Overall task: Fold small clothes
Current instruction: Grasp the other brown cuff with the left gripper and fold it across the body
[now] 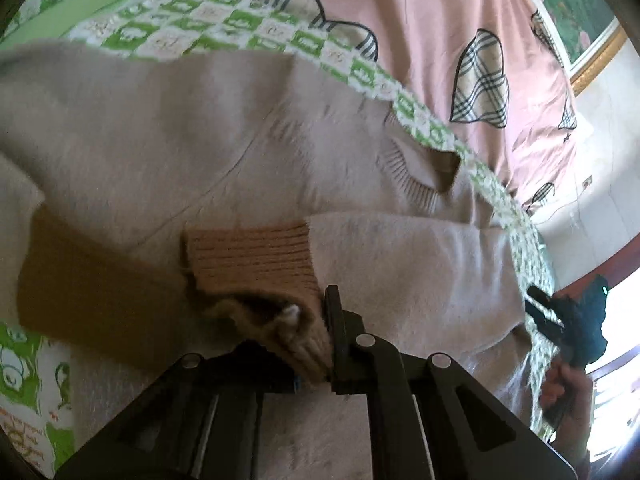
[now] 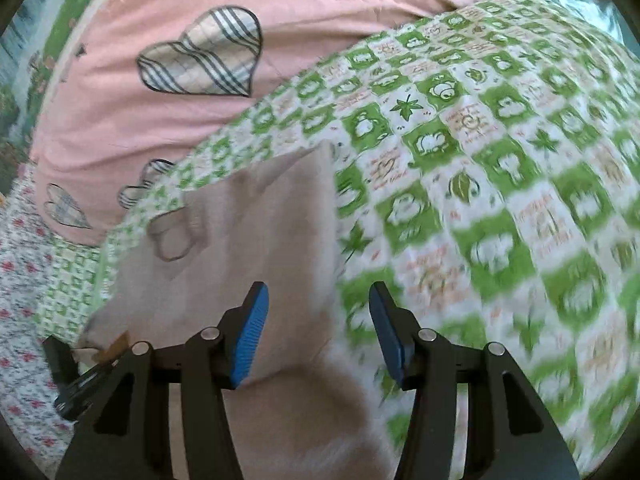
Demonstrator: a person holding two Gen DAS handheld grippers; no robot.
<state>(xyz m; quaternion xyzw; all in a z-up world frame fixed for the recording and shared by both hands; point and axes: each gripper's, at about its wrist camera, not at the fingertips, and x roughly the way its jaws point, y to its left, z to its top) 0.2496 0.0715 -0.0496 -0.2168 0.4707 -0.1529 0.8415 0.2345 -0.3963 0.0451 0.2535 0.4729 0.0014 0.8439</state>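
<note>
1. Left wrist view: the left gripper point(image 1: 320, 360) is pinched tight on the ribbed tan cuff point(image 1: 256, 256) of a beige sweater point(image 1: 160, 128), which lies spread across the green-and-white checked sheet point(image 1: 208, 28).
2. Right wrist view: the right gripper point(image 2: 320, 332) hangs spread over the sweater's edge point(image 2: 256, 224), gripping nothing.
3. The blurred sheet point(image 2: 480, 168) meets what looks like a pink heart-print quilt point(image 2: 160, 120).

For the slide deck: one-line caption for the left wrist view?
Left gripper shut on the sweater's brown ribbed cuff, beige sweater spread on green checked sheet.
</note>
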